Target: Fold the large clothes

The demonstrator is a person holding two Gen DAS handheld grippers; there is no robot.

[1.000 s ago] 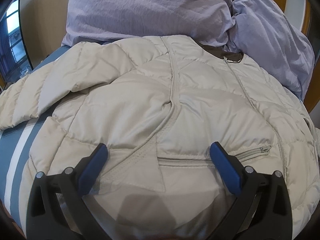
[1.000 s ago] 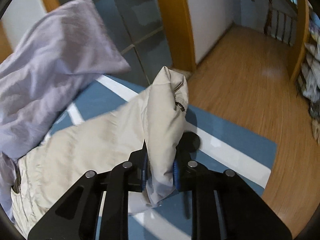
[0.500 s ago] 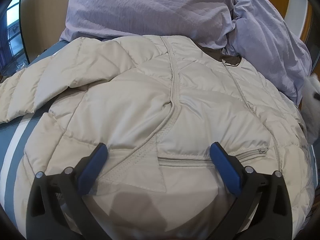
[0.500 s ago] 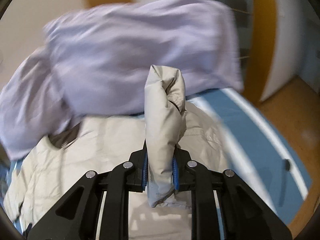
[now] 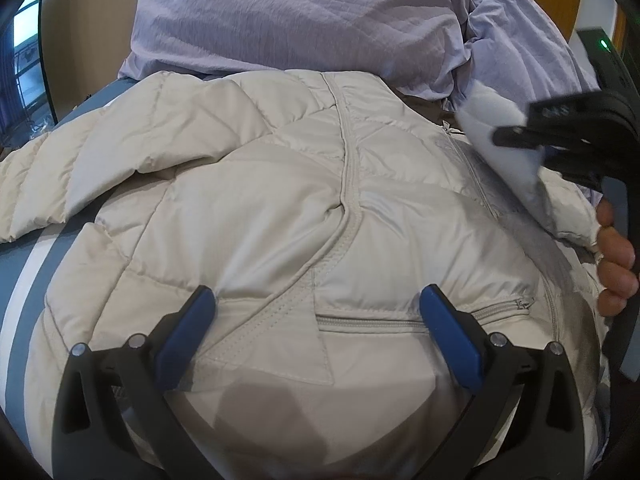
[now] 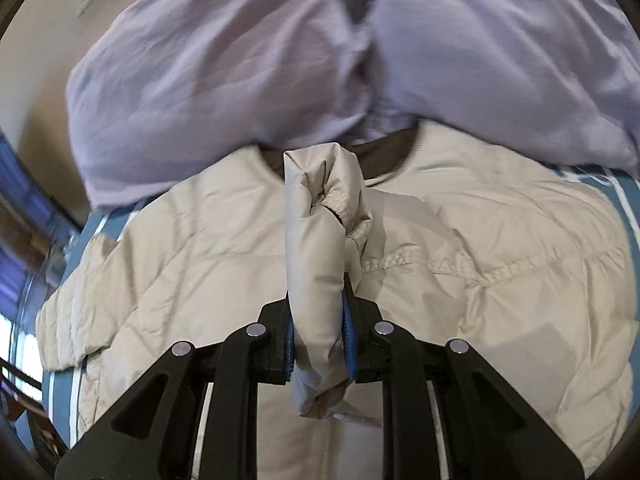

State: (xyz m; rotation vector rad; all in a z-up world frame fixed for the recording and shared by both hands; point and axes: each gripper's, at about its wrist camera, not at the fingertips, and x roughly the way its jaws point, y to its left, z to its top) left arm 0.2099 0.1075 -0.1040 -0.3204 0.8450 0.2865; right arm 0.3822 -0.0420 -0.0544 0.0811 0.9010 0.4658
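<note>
A cream quilted puffer jacket [image 5: 280,208] lies spread front-up on a blue bed cover with white stripes [image 5: 24,288]. My left gripper [image 5: 316,312] is open, its blue pads either side of the pocket zip [image 5: 372,322] at the jacket's hem, holding nothing. My right gripper [image 6: 318,344] is shut on the jacket's right sleeve cuff [image 6: 320,248] and holds it up over the jacket's chest [image 6: 460,280]. The right gripper also shows in the left wrist view [image 5: 520,138] at the right edge, with the sleeve [image 5: 508,152] in it. The other sleeve [image 5: 52,176] lies out to the left.
Lavender pillows or bedding [image 5: 304,16] are bunched along the head of the bed, just beyond the jacket's brown-lined collar [image 6: 384,156]. A window [image 5: 24,64] is at far left. The person's fingers [image 5: 616,264] hold the right gripper's handle.
My right gripper has swung the held sleeve from the bed's right edge inward over the jacket's chest, coming into the left wrist view. The left gripper has stayed open at the hem.
</note>
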